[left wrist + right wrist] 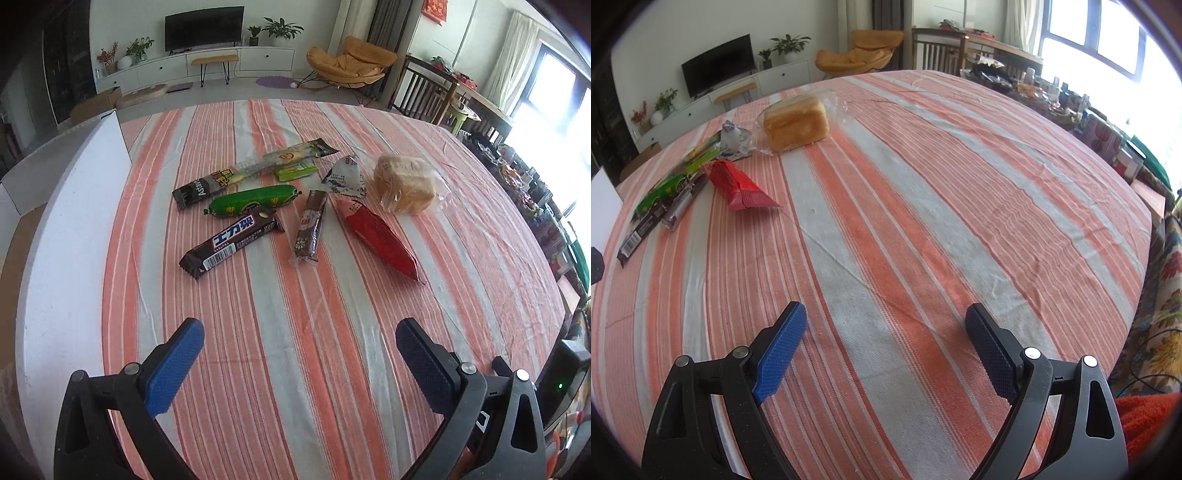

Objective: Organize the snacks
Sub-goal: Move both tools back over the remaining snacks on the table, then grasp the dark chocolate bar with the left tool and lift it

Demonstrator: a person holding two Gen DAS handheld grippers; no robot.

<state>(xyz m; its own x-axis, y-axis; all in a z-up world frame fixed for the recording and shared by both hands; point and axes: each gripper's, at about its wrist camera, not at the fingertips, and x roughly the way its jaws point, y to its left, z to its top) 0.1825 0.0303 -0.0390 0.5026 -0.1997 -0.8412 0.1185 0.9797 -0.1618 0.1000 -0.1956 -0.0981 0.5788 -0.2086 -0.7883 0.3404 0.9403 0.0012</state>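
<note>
My left gripper [299,332] hangs released over the striped tablecloth [280,369], jaws wide apart, nothing between them. My right gripper [886,317] is likewise spread and holds nothing. The snacks lie clustered ahead of my left: a chocolate bar [231,242] nearest, a green sausage [253,200] just behind it, a red packet [380,238], and bagged bread [404,184] at the right. The white panel [74,206] at the left may be a box wall.

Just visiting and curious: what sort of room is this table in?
Most likely a home living room: a television on a low white cabinet, a yellow lounge chair and potted plants stand beyond the striped tablecloth.
</note>
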